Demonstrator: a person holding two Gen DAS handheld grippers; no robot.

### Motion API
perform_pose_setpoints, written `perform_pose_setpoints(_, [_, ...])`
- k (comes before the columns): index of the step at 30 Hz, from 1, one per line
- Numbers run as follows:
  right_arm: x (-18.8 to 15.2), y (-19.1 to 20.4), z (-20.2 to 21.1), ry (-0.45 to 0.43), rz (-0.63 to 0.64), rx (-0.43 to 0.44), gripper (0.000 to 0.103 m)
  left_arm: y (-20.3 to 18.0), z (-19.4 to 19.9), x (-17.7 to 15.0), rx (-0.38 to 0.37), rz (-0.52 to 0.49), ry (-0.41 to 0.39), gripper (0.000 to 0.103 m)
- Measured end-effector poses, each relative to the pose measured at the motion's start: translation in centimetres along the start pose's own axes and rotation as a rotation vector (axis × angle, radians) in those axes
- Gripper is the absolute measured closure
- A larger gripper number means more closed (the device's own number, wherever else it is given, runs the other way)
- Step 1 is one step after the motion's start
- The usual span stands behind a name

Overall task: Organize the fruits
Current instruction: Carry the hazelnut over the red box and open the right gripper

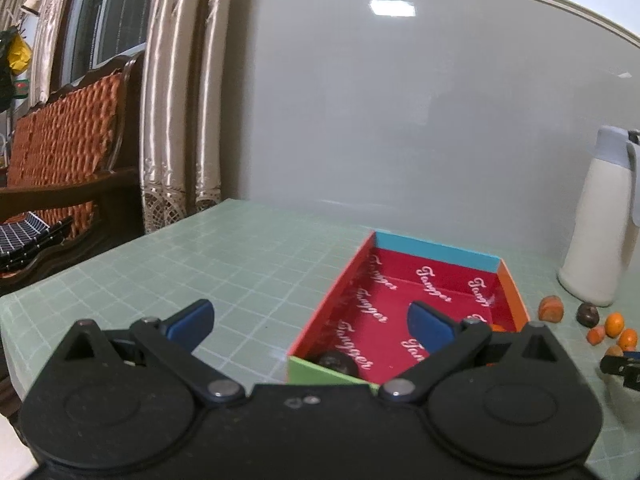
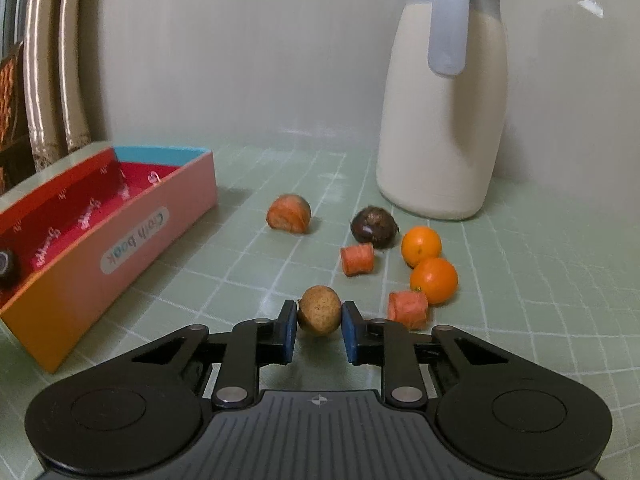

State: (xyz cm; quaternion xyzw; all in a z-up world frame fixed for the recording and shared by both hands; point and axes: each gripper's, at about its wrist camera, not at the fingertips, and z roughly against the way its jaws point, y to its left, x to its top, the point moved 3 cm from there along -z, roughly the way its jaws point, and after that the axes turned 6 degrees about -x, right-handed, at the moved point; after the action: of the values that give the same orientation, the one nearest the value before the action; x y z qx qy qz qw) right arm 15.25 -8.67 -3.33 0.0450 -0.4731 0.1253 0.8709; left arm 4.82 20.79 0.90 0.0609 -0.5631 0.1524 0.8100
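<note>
My right gripper [image 2: 319, 320] is shut on a small tan round fruit [image 2: 319, 309] just above the green mat. Ahead of it lie two small oranges [image 2: 421, 245] [image 2: 434, 280], a dark chestnut-like fruit [image 2: 374, 227] and three carrot pieces [image 2: 289, 213] [image 2: 357, 259] [image 2: 408, 309]. The colourful box with a red lining [image 2: 80, 216] stands to the left; a dark fruit [image 2: 6, 268] lies in its near end. My left gripper [image 1: 310, 318] is open and empty above the box's near left wall [image 1: 332, 300]. The dark fruit [image 1: 338, 362] shows in the box's near corner.
A tall cream jug with a grey lid [image 2: 444, 120] stands against the wall behind the fruits; it also shows in the left wrist view [image 1: 596, 220]. A wooden bench with an orange cushion [image 1: 68, 148] and curtains [image 1: 176, 100] lie beyond the table's left edge.
</note>
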Motion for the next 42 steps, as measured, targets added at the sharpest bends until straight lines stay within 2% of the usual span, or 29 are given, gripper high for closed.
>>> perform_pose_setpoints(6, [1.0,1.9,1.5,-0.073,-0.010,0.053,0.079,1.3,0.5,0.2,0.033,-0.005,-0.004,0.006])
perform_pose_setpoints(15, [2.8,8.3,4.3,-0.212,0.009,0.209,0.079,3.7,1.1,0.3,0.073,0.015,0.004,0.006])
perform_pose_setpoints(22, [3.3,11.7,4.1,-0.220,0.022,0.267,0.079,4.2,2.1,-0.2,0.078,-0.009,0.020,0.006])
perform_pose_setpoints(27, [3.0,13.3,3.7,-0.227,0.061,0.251,0.079,3.8,2.3,-0.4,0.059,-0.004,0.026,0.006])
perform_pose_setpoints(28, [2.9,13.5,3.8,-0.236,0.074,0.232,0.076,3.6,2.3,-0.4,0.052,-0.003,0.026,0.006])
perform_pose_setpoints(30, [2.8,13.2,4.0,-0.247,0.064,0.229,0.061,2.9,2.4,-0.4,0.035,-0.007,0.025,0.006])
perform_pose_setpoints(32, [2.9,12.6,4.2,-0.267,0.048,0.207,0.024,2.3,2.4,-0.4,0.020,-0.010,0.021,0.006])
perform_pose_setpoints(36, [2.8,10.9,4.9,-0.307,0.029,0.181,0.018,1.1,2.4,-0.4,-0.003,-0.022,0.015,0.006])
perform_pose_setpoints(42, [1.4,7.9,5.1,-0.291,0.014,0.121,0.000,-0.3,2.2,-0.7,-0.028,-0.032,0.019,0.006])
